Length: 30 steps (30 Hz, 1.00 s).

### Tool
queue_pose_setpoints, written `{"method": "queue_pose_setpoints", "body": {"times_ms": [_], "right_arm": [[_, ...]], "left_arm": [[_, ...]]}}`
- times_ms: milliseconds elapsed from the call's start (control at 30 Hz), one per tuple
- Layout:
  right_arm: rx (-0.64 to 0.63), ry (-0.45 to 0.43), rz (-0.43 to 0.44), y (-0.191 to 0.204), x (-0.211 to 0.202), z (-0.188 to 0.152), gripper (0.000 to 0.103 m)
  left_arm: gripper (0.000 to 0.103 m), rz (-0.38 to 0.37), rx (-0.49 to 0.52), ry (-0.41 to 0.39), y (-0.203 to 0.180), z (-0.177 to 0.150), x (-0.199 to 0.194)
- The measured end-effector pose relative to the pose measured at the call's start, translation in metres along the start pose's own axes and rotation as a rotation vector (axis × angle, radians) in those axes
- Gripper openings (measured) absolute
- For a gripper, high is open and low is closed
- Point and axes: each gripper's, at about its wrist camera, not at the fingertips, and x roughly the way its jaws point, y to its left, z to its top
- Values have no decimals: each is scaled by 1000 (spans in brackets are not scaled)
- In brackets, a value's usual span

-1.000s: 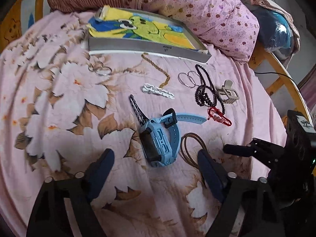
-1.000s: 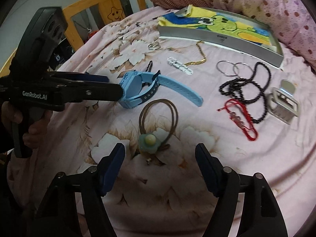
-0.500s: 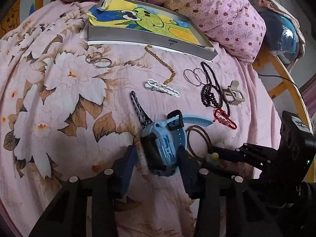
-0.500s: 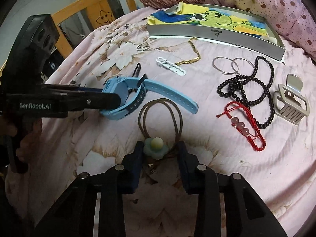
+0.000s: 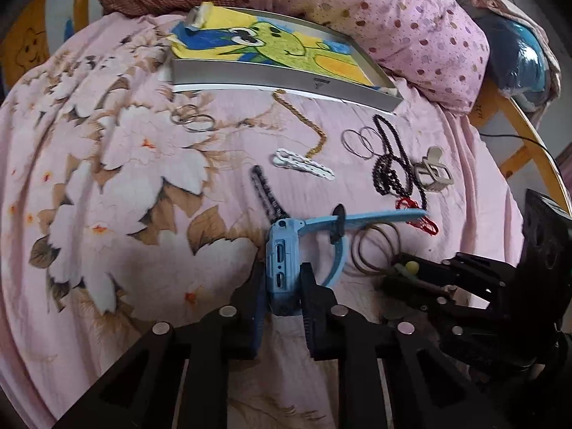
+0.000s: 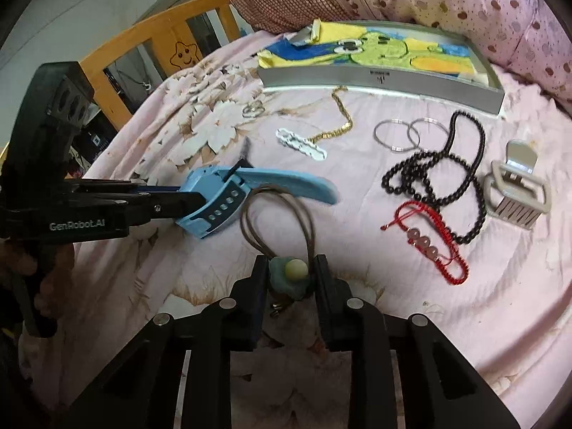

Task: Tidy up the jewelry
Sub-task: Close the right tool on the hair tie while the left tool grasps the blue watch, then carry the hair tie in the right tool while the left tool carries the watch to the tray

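My left gripper [image 5: 282,286] is shut on the blue watch [image 5: 280,268], whose body is tipped up on edge with its strap [image 5: 364,218] trailing right. In the right wrist view that watch [image 6: 214,202] is lifted a little off the bedspread. My right gripper [image 6: 290,279] is shut on the green flower charm of the brown hair tie [image 6: 279,214], whose loops reach away from the jaws. The silver tray [image 5: 282,82] with a yellow cartoon cloth lies at the back. Black beads [image 6: 443,175], a red bracelet [image 6: 429,246] and a gold chain [image 5: 304,125] lie loose on the bed.
Also on the pink floral bedspread [image 5: 107,178] are a white hair clip [image 5: 304,164], a black clip [image 5: 266,196], a grey claw clip [image 6: 514,193], silver rings [image 5: 193,121] and thin hoops [image 6: 407,132]. Pillows [image 5: 375,10] lie behind the tray. A wooden bed frame [image 6: 157,50] stands at the left.
Both grippers went from open to shut: the left onto the watch, the right onto the hair tie's charm. The watch has since tipped on edge and risen slightly.
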Motion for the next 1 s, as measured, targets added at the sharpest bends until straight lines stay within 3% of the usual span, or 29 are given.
{"method": "queue_pose_setpoints", "body": {"times_ms": [267,867,1000], "right_arm": [[-56,-29,-52,8,-24,1,22],[29,-95,-123,-18,-53,4,22],[31,-107,-123,-21,-52,13,22]], "left_arm": [[17,42,-23,-35,-1,-1,-23],[17,49,-54,-56,-3,-15,-56],[17,70,-58,-79,5,-3,-60]]}}
